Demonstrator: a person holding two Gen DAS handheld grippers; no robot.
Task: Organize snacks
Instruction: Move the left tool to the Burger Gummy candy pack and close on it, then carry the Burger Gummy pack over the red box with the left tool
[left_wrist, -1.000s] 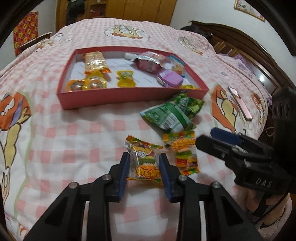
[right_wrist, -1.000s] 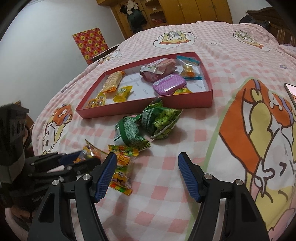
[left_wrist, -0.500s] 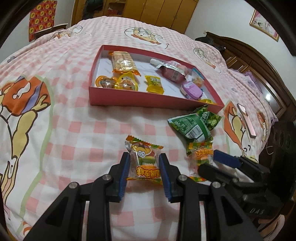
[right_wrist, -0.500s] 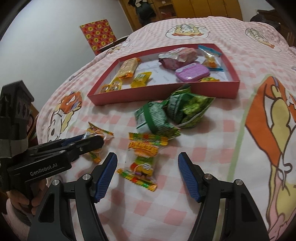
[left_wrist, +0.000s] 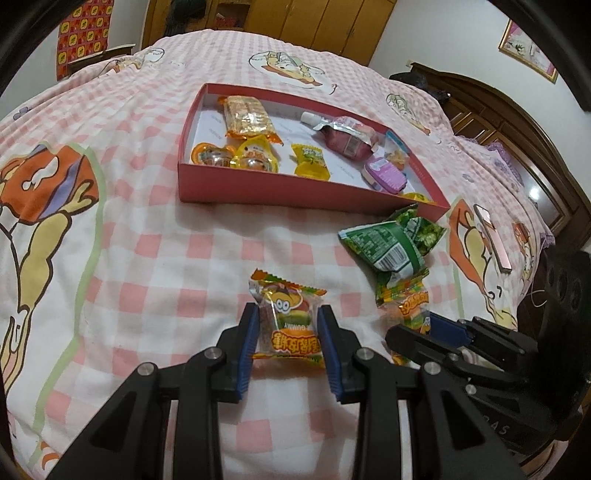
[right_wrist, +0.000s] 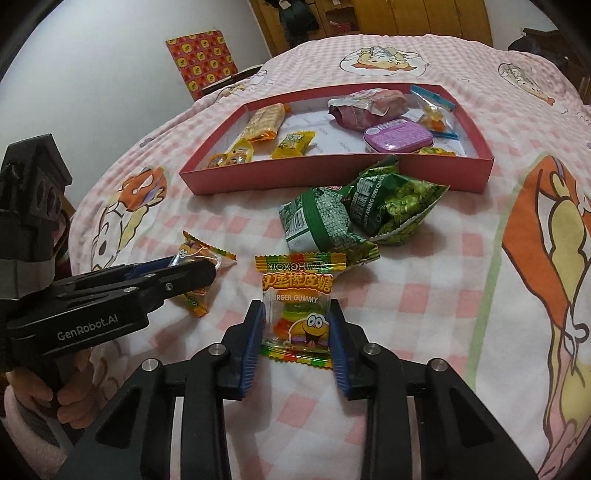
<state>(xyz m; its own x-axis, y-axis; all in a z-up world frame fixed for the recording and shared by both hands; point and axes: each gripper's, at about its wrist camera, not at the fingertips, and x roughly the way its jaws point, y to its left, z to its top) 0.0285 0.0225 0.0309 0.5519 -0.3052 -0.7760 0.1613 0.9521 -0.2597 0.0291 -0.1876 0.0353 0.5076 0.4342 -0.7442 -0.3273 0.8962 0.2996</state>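
On the pink checked bed (left_wrist: 155, 254), near the person, each hand-held gripper is closed around a small gummy packet. The left hand-held gripper (left_wrist: 288, 334) clasps the burger gummy packet (left_wrist: 288, 321) by its two sides, the packet's long axis running away along the fingers, its far end toward the red tray (left_wrist: 295, 192). The right hand-held gripper (right_wrist: 297, 332) pinches a second gummy packet (right_wrist: 297, 306) the same way, pads against both long edges, the printed header pointing to the far side.

Both packets sit low, apparently touching or just above the bedspread. The red tray lies straight ahead on the far side of both grippers, and it already carries a wafer bar (left_wrist: 247, 118), jelly cups (left_wrist: 232, 157), a yellow candy (left_wrist: 310, 162), a purple pouch (left_wrist: 349, 138) and a purple tin (right_wrist: 397, 136).

Between the right hand-held gripper and the tray lie two green snack bags (right_wrist: 354, 214), heaped just before the near wall, so that packet would have to pass above them or round their left. The left gripper's way to the tray's left half looks clear. A phone (left_wrist: 493, 240) lies far right on the bed, well apart.
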